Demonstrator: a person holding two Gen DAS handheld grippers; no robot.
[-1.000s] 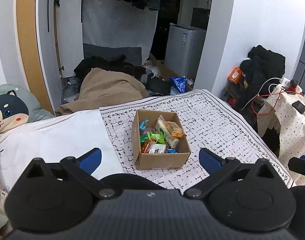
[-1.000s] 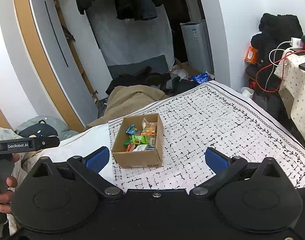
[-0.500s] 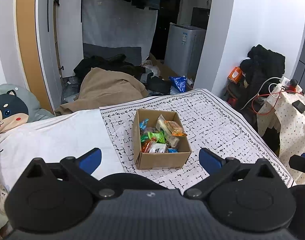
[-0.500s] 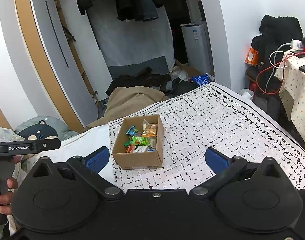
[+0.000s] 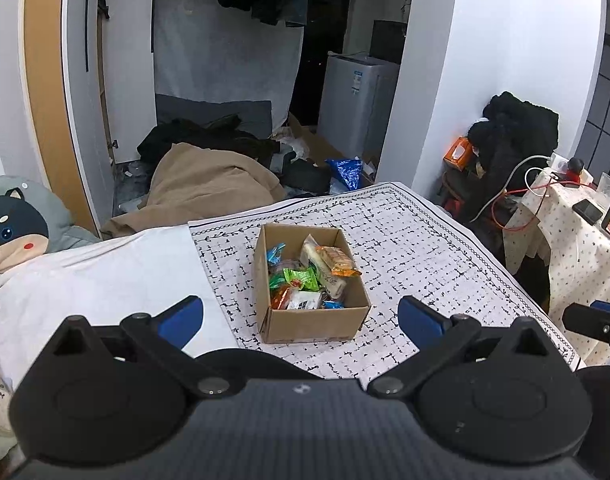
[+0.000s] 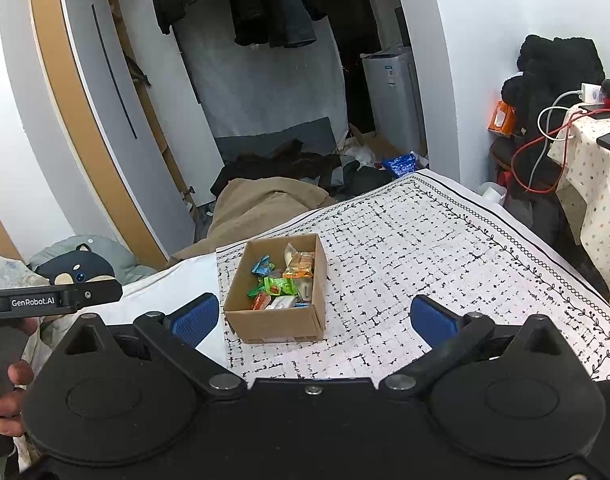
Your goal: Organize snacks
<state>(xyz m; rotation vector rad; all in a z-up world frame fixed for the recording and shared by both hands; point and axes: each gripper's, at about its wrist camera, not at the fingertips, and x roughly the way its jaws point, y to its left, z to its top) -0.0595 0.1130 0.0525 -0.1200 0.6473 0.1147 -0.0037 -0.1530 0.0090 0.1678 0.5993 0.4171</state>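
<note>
An open brown cardboard box sits on a white cloth printed with a black broken-grid pattern and leafy border, toward the cloth's left part and well clear of its edges. Inside the box lies a loose heap of wrapped snacks: an orange-wrapped packet at the far right, green wrappers in the middle, a small blue-wrapped piece at the far left, and white and red-orange packets against the near wall. The left gripper is held above and short of the box, blue-padded fingers spread wide with nothing between them. The right gripper is likewise held back from the box, jaws fully apart and empty; the box appears between its blue pads in the right wrist view. A hand grips the left tool's handle at that view's left edge. A dog-faced plush cushion lies to the left.
</note>
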